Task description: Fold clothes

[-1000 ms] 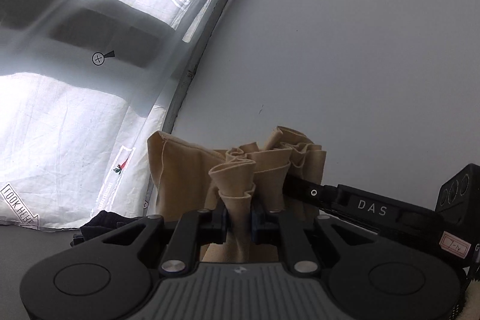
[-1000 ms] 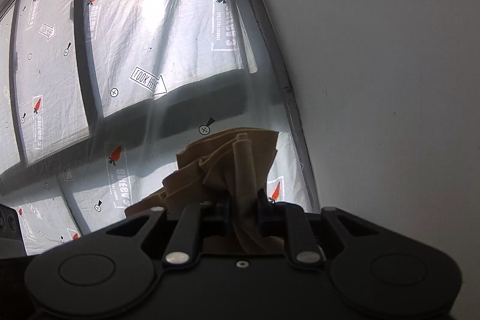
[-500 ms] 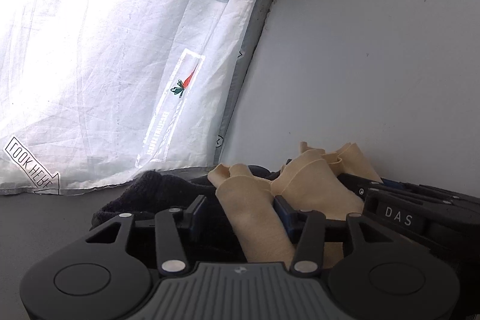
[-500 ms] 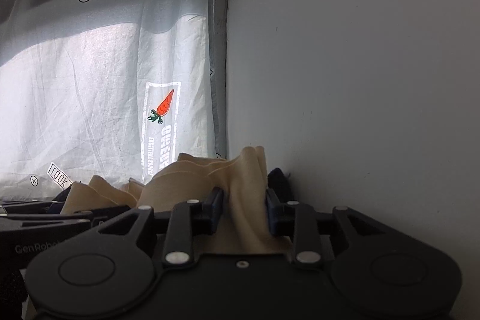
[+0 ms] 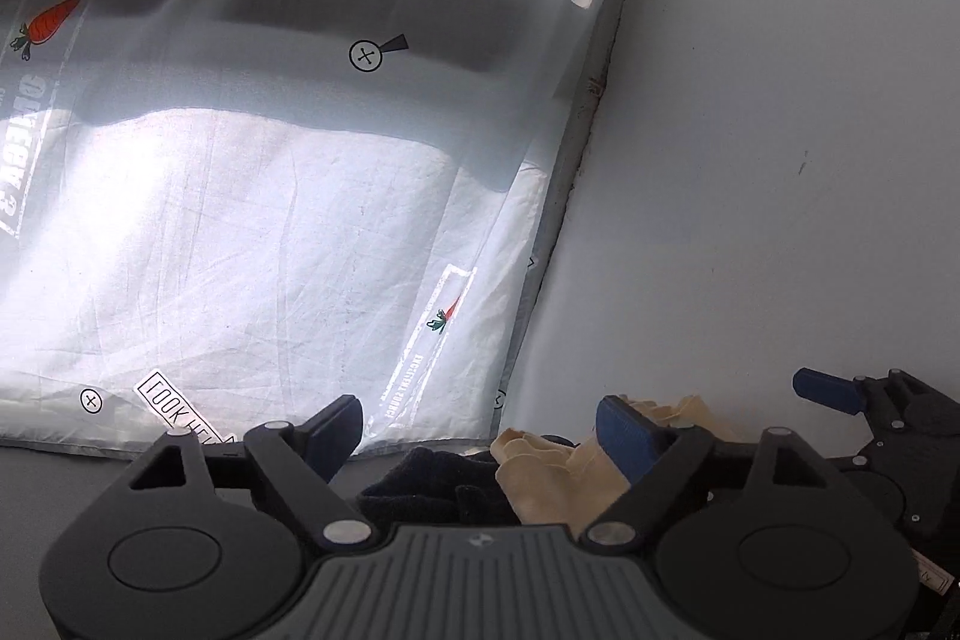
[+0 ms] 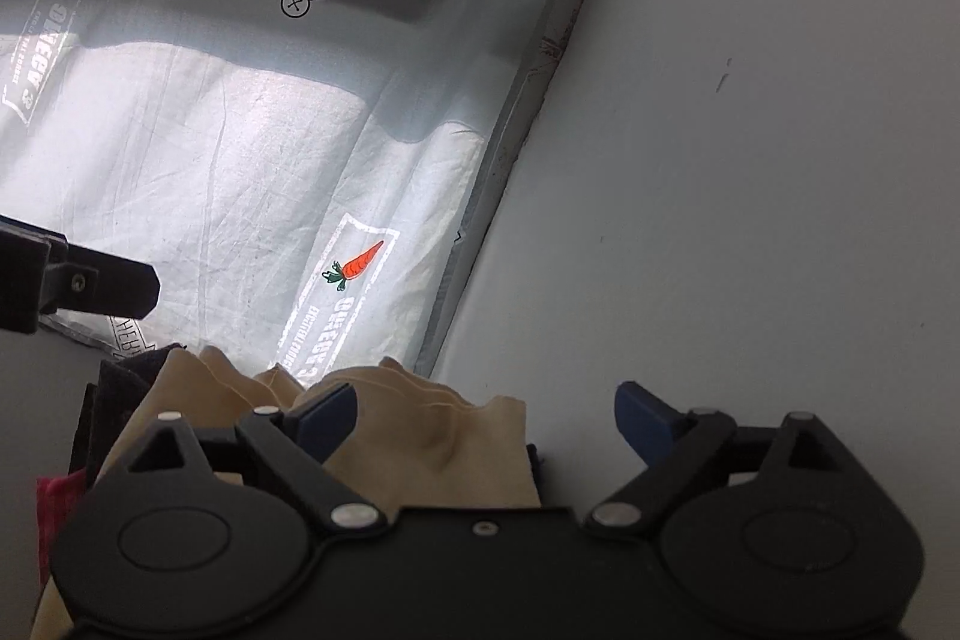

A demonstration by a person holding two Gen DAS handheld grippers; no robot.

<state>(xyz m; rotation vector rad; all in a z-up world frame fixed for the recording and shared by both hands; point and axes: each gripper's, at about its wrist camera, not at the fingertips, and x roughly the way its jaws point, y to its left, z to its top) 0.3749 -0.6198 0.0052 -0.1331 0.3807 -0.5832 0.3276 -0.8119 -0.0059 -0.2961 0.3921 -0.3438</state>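
A beige cloth (image 5: 552,478) lies bunched on top of a dark garment (image 5: 426,484) low in the left wrist view. My left gripper (image 5: 480,430) is open and empty just above it. In the right wrist view the beige cloth (image 6: 420,436) lies under my right gripper (image 6: 486,418), which is open and empty. The dark garment (image 6: 120,400) and a pink cloth (image 6: 57,508) show at the left. The right gripper's finger shows in the left wrist view (image 5: 828,394). The left gripper's finger shows in the right wrist view (image 6: 102,286).
A window covered with white printed sheeting (image 5: 240,220) fills the left of both views, also in the right wrist view (image 6: 210,148). A plain white wall (image 5: 780,130) stands on the right. A grey surface (image 5: 60,478) shows at the lower left.
Both grippers have opened and let go of the beige cloth, which now lies on the dark garment. Both cameras have tilted up a little.
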